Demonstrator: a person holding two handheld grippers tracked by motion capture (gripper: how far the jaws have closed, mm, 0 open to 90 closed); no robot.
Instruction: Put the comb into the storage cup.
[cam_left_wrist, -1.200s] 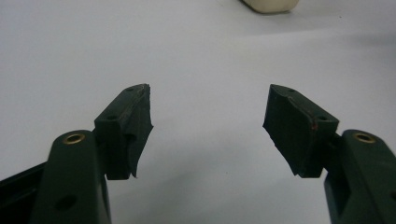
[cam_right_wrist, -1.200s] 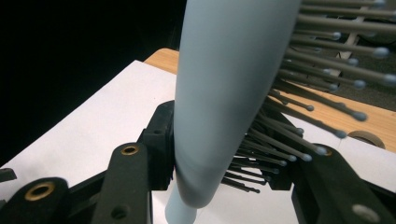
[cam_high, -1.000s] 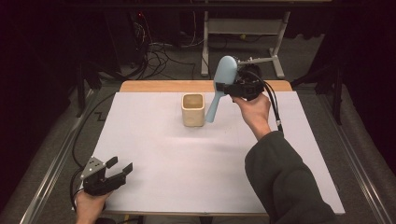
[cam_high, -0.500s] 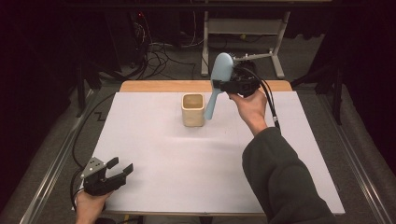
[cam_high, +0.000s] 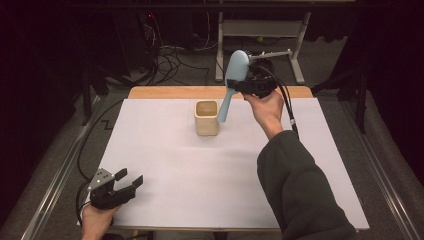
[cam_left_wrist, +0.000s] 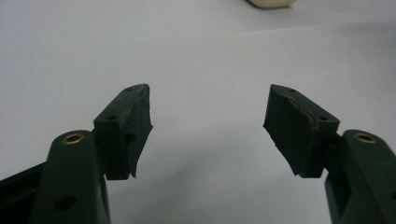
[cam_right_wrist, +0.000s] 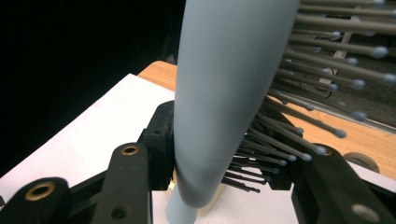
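Since a second ago, hardly shifted: left gripper (cam_high: 131, 181) parked at the near left corner of the white sheet (cam_high: 165, 165); hairbrush (cam_high: 231, 82) carried slightly leftward, closer above the beige cup (cam_high: 206, 117). Brush steeply tilted, long axis near upright, handle tip down beside the cup's right rim, bristled head up and away. Left gripper spread wide, grasping nothing. Right gripper (cam_high: 239, 86) clenched on the brush near its neck, held aloft over the table's far edge.

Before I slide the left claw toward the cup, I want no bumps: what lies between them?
Nothing: in the high view, only bare white table cover runs from the left claw to the cup.
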